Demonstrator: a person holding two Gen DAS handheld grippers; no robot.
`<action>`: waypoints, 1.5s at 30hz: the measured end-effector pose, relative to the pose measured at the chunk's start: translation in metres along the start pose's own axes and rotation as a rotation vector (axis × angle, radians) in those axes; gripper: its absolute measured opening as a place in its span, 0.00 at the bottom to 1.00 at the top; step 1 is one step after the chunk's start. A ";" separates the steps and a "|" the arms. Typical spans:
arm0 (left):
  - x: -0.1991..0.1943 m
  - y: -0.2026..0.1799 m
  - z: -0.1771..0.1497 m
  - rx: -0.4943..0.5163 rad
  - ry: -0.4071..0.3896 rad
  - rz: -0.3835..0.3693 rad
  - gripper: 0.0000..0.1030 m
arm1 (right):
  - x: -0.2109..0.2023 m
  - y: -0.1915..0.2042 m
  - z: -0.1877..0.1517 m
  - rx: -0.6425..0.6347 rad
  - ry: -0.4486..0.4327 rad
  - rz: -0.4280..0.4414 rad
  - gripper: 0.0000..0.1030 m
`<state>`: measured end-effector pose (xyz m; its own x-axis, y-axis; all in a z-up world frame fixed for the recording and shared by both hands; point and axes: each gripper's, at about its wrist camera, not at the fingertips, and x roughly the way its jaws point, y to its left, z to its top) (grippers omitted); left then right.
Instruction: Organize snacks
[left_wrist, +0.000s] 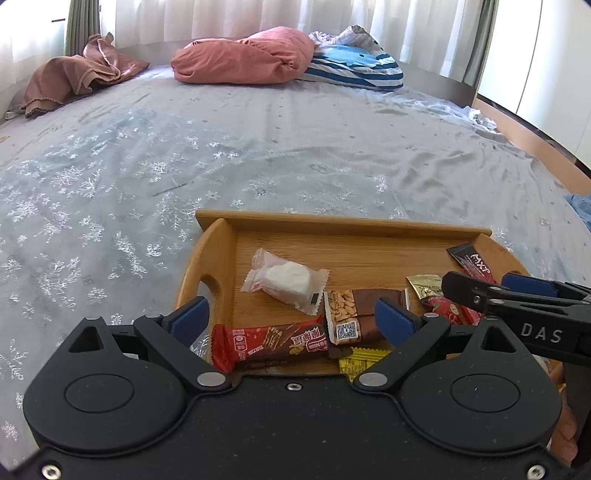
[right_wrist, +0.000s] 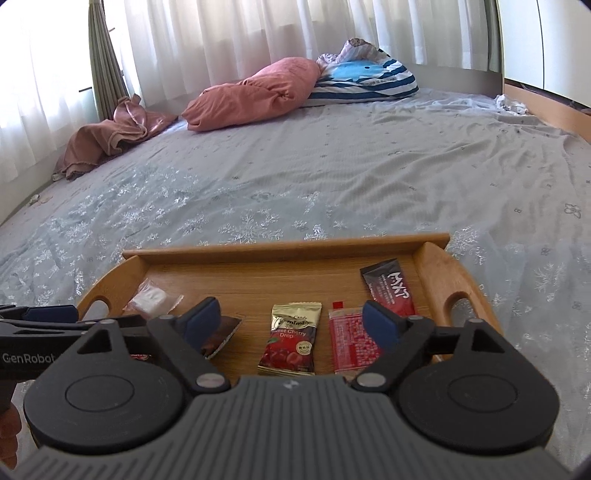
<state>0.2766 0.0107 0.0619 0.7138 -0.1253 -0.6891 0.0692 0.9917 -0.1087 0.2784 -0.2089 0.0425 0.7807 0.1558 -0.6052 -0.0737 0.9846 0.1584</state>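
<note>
A wooden tray (left_wrist: 343, 221) (right_wrist: 284, 247) with handle cut-outs lies on the bed and holds the snacks. The left wrist view shows a white candy in a pink wrapper (left_wrist: 286, 282), a brown almond bar (left_wrist: 364, 314), a red-brown bar (left_wrist: 273, 345) and a yellow packet (left_wrist: 360, 363). My left gripper (left_wrist: 291, 317) hangs open over the near bars, pads touching nothing. My right gripper (right_wrist: 291, 322) is open above a gold-and-red cherry drop packet (right_wrist: 291, 339), with a red sachet (right_wrist: 351, 339) and a black packet (right_wrist: 388, 291) beside it. Both grippers hold nothing.
The grey snowflake-print bedsheet (left_wrist: 221, 155) spreads beyond the tray. A pink pillow (right_wrist: 258, 96), a blue striped pillow (right_wrist: 365, 81) and a crumpled brown cloth (right_wrist: 110, 140) lie at the far side by white curtains. The bed's wooden edge (right_wrist: 546, 107) runs along the right.
</note>
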 end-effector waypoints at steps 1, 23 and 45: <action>-0.002 0.000 -0.001 0.000 0.000 0.000 0.94 | -0.002 0.000 0.000 0.000 -0.001 0.001 0.91; -0.070 -0.013 -0.026 0.033 -0.038 0.000 0.98 | -0.071 0.001 -0.016 -0.069 -0.075 0.010 1.00; -0.104 -0.016 -0.091 0.029 -0.042 0.034 0.99 | -0.119 0.008 -0.066 -0.142 -0.134 0.014 1.00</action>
<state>0.1382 0.0055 0.0702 0.7443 -0.0910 -0.6616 0.0643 0.9958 -0.0646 0.1440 -0.2139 0.0649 0.8541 0.1669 -0.4926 -0.1647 0.9852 0.0482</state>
